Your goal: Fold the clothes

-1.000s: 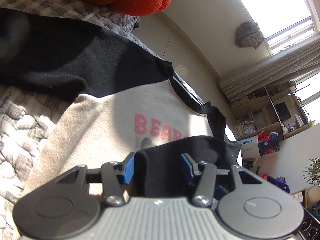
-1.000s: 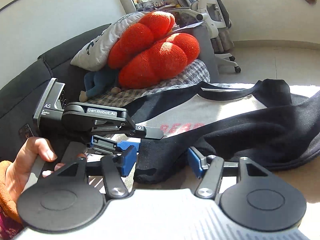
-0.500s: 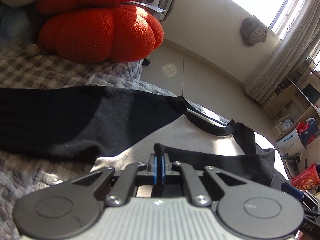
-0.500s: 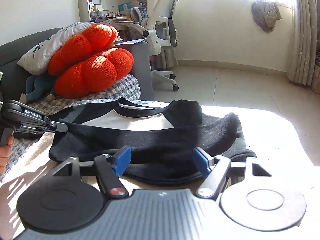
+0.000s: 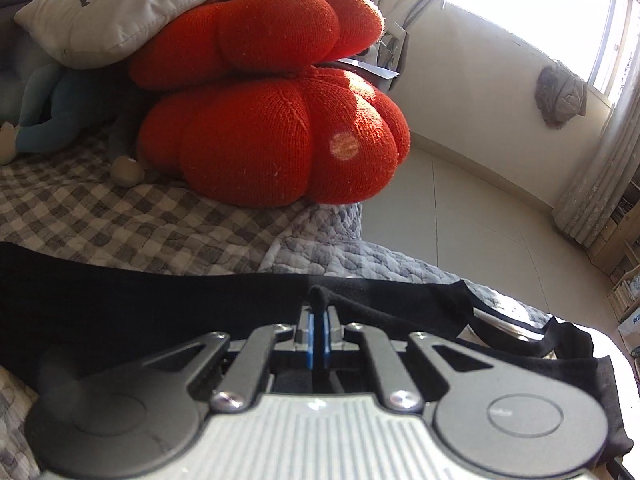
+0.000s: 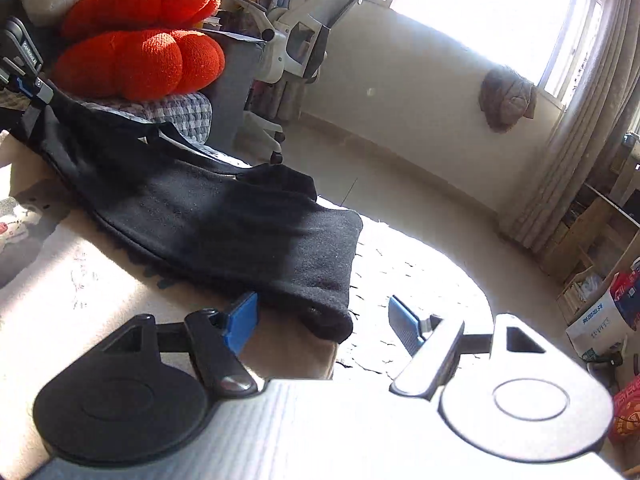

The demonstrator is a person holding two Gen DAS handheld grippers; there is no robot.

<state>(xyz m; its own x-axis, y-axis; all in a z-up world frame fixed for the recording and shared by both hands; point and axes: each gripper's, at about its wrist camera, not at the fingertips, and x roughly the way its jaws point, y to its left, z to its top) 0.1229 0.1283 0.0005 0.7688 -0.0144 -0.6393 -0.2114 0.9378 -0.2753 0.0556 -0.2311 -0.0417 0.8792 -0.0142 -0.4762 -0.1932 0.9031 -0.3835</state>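
Currently, the landmark is the orange knitted pumpkin-shaped cushion (image 5: pixel 276 136), which rests on the grey checked quilted cover (image 5: pixel 120 224) at the far left of the sofa. In front of that cushion lies the task's thing, the black-sleeved cream raglan sweatshirt (image 6: pixel 224 220), spread flat across the cover.

The left gripper (image 5: pixel 318 334) sits on the near side of the cushion. Its blue pads are pressed together on a thin pinch of black sleeve fabric, which stands up between them. This hold probably serves to carry the sleeve across the body as a fold. The tool points downward and forward toward the cushion.

Farther right of the cushion, the black sleeve (image 6: pixel 316 276) ends in a folded cuff on the cream body panel. The right gripper (image 6: pixel 322 318) straddles that cuff with its jaws wide apart, having just been opening; the pads do not press on the cloth. This stance probably prepares a grasp. The tool is rolled, its right finger lower, and tilts downward.
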